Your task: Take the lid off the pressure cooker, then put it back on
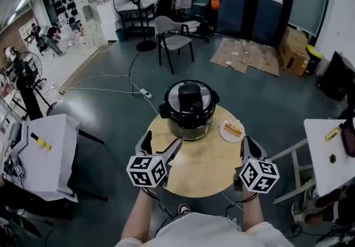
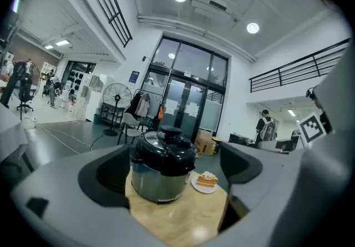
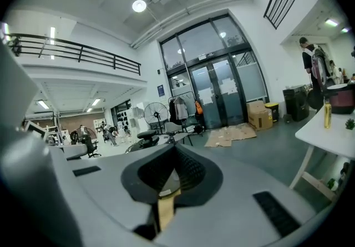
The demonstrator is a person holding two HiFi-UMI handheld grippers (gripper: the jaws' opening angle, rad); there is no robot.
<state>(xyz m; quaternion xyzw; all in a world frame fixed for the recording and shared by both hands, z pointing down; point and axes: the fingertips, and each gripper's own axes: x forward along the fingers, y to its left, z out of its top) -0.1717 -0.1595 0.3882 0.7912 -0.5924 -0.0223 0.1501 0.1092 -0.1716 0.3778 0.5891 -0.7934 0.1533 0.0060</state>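
A round wooden tabletop (image 1: 206, 169) carries the pressure cooker (image 1: 189, 121), which stands upright at the far edge, about midway along it. Its black lid (image 1: 190, 97) is seated on the steel body, with the knob on top. Just beside the cooker, toward the far-right edge, lies a small white plate (image 1: 223, 131) with a layered slice of cake (image 1: 233, 127) on it. The left tongs (image 1: 162, 146) hang over the near-left edge of the tabletop, well short of the cooker. Their jaws are spread wide with nothing between them, and in the left gripper view the cooker and the plate show through that gap, farther off. The right tongs (image 1: 248, 146) are over the near-right edge, also apart from the cooker and the plate. In the right gripper view their jaws are pressed together at the tips and hold nothing; only a thin strip of wooden tabletop shows below where they meet. Neither pair of tongs touches anything on the tabletop. On the grey floor beyond the far edge stand a chair (image 1: 172, 38) and a pedestal fan (image 1: 136, 0), and flattened cardboard (image 1: 244, 54) lies to the right of them.
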